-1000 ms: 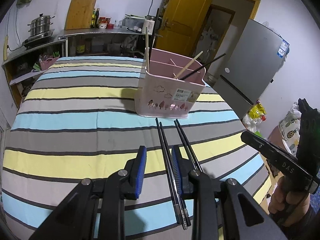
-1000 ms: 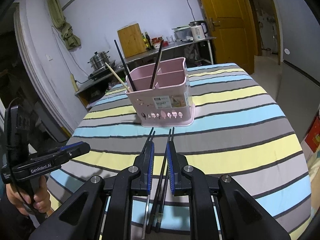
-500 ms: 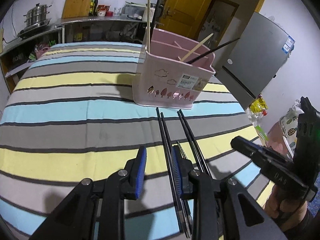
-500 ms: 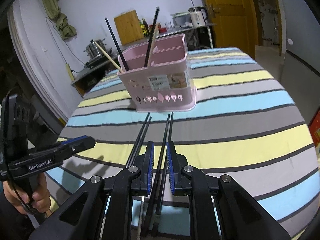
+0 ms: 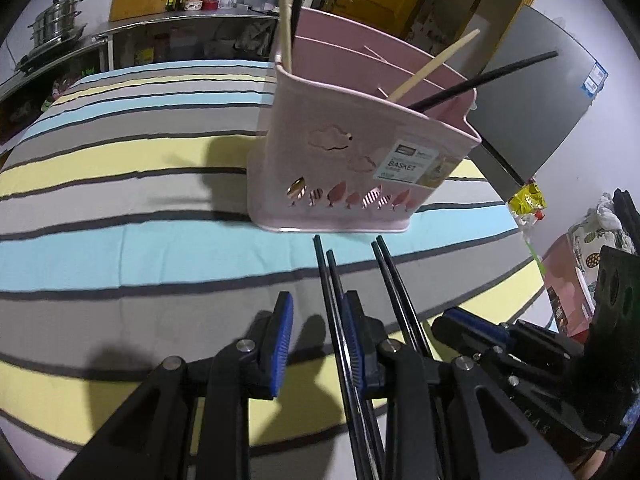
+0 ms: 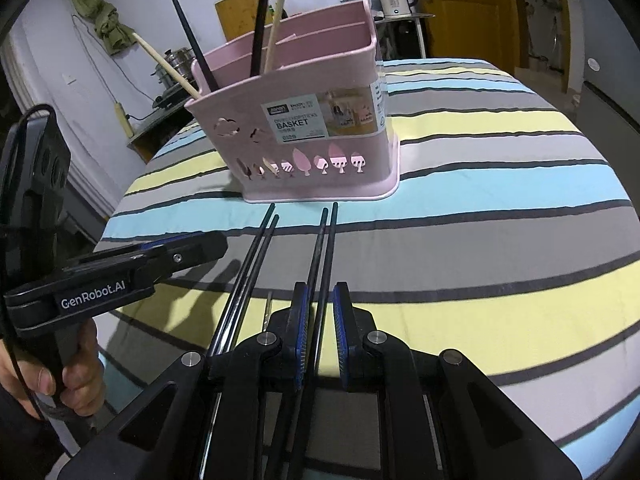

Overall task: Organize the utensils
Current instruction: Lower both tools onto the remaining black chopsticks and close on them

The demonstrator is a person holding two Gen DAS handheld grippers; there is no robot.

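our left tool gapes empty; our right tool straddles black chopsticks ahead, grip unclear; basket beyond.

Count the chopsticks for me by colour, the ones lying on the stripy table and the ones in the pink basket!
Black chopsticks lying on the table: 4
Black chopsticks in the pink basket: 2
Light wooden chopsticks in the basket: 2
Total: 8

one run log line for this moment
left tool: open, empty | right tool: open, over right chopstick pair | basket: upright, four chopsticks inside
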